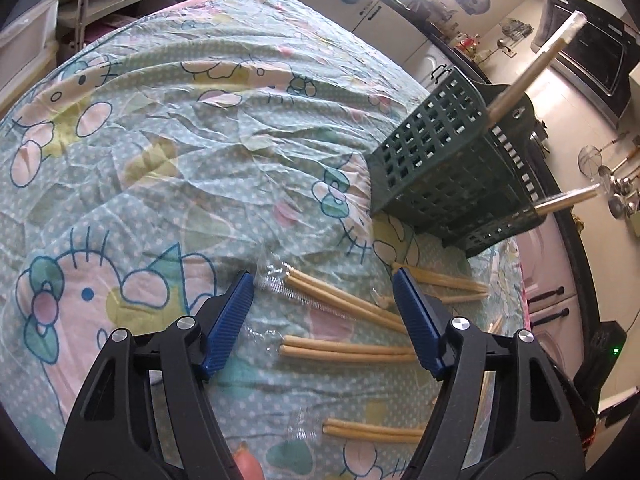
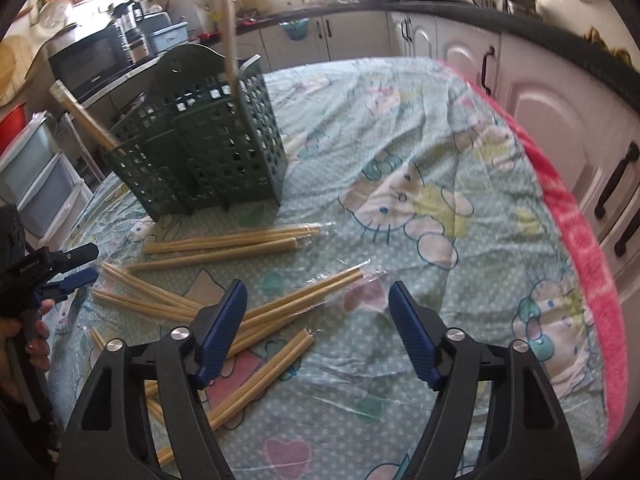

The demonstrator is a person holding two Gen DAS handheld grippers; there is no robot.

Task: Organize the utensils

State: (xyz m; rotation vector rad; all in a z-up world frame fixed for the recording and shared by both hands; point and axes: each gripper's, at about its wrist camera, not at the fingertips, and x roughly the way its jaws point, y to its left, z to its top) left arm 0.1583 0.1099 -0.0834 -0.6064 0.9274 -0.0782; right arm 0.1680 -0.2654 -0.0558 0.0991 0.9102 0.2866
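A dark green perforated utensil basket (image 1: 448, 160) (image 2: 200, 140) stands on the table with two wrapped chopstick pairs sticking out of it (image 1: 536, 64) (image 2: 229, 28). Several plastic-wrapped wooden chopstick pairs lie loose on the cloth (image 1: 344, 300) (image 2: 224, 244). My left gripper (image 1: 322, 280) is open and empty, hovering just above one pair (image 1: 348, 350). My right gripper (image 2: 316, 290) is open and empty, over the wrapped tip of another pair (image 2: 320, 286). The left gripper also shows at the left edge of the right wrist view (image 2: 68, 276).
The table is covered by a wrinkled green cartoon-print cloth (image 1: 160, 140) (image 2: 420, 160) with a pink edge (image 2: 580, 260). Kitchen cabinets (image 2: 540, 92), a dark worktop and a microwave (image 1: 588, 56) surround the table. Plastic drawers (image 2: 36, 172) stand at the left.
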